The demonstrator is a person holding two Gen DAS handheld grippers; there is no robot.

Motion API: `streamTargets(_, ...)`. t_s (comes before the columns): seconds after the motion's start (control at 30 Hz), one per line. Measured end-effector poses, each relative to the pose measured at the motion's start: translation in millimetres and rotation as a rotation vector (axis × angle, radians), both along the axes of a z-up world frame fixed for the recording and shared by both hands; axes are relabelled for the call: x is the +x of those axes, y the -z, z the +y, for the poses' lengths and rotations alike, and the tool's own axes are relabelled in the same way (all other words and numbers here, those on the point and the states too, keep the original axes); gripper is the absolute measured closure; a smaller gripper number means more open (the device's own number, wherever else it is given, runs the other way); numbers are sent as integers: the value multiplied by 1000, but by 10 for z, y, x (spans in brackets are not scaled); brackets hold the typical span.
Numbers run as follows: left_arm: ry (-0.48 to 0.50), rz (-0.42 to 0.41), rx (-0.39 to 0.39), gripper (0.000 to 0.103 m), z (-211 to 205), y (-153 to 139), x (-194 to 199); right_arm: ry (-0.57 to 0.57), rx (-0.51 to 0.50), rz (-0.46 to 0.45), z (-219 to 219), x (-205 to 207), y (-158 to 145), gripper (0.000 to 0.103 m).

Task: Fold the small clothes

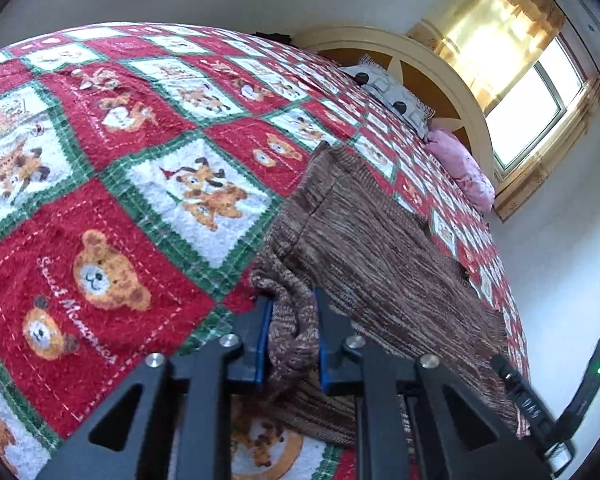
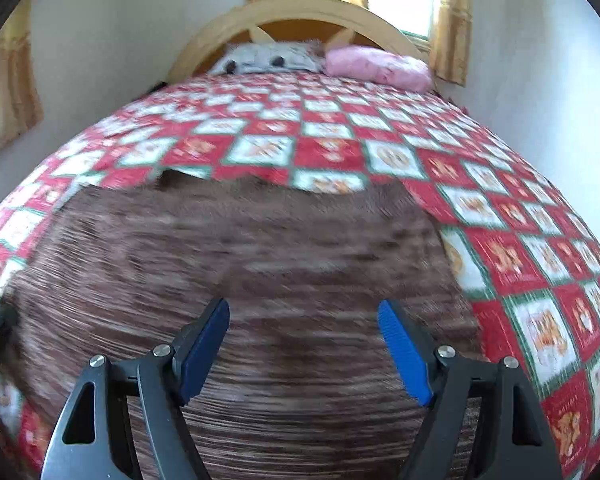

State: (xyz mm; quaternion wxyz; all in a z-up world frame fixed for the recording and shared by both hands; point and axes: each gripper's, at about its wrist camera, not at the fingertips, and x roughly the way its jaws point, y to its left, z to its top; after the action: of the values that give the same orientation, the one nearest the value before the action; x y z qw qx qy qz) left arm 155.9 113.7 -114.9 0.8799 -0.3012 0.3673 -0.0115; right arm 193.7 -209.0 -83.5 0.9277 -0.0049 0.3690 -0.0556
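The left gripper (image 1: 291, 334) clamps a bunched edge of the brown knit garment (image 1: 380, 264). The right gripper (image 2: 303, 346) stands wide, empty. The knit looks soft and limp; grip the free edge at 6 o'clock.

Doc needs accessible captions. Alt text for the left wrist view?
The left gripper is clamped on a bunched edge of a brown knitted garment, which lies spread on a red, white and green teddy-bear bedspread. Behind it are a curved wooden headboard, a pink pillow and a sunlit curtained window.
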Motion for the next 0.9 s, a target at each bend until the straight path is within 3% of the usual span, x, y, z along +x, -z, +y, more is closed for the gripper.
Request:
streamTargets(0.07,0,0,9,84,-13,-7,0,-64,-34,6,188,122,-73,51)
streamTargets(0.2,-2,2,18,84,-21,-15,-2,-112,-39,39,458,500,-71,52)
streamTargets(0.33,-2,1,15,84,-27,-14,3,-132,-60,102,630,830,129,52)
streamTargets(0.6,-4,0,9,84,-33,-15,8,-144,-111,90,724,914,258,52)
streamTargets(0.7,-7,-2,-2,84,-23,-9,10,-119,-22,109,660,975,150,52)
streamTargets(0.8,-9,-4,-7,84,-14,-7,8,-159,150,103,758,1097,-61,49)
streamTargets(0.87,-9,-10,-23,80,5,1,2,-237,211,134,1016,1259,-163,35)
streamTargets(0.9,-9,-15,-38,80,26,12,-8,-268,231,148,1134,1318,-173,33)
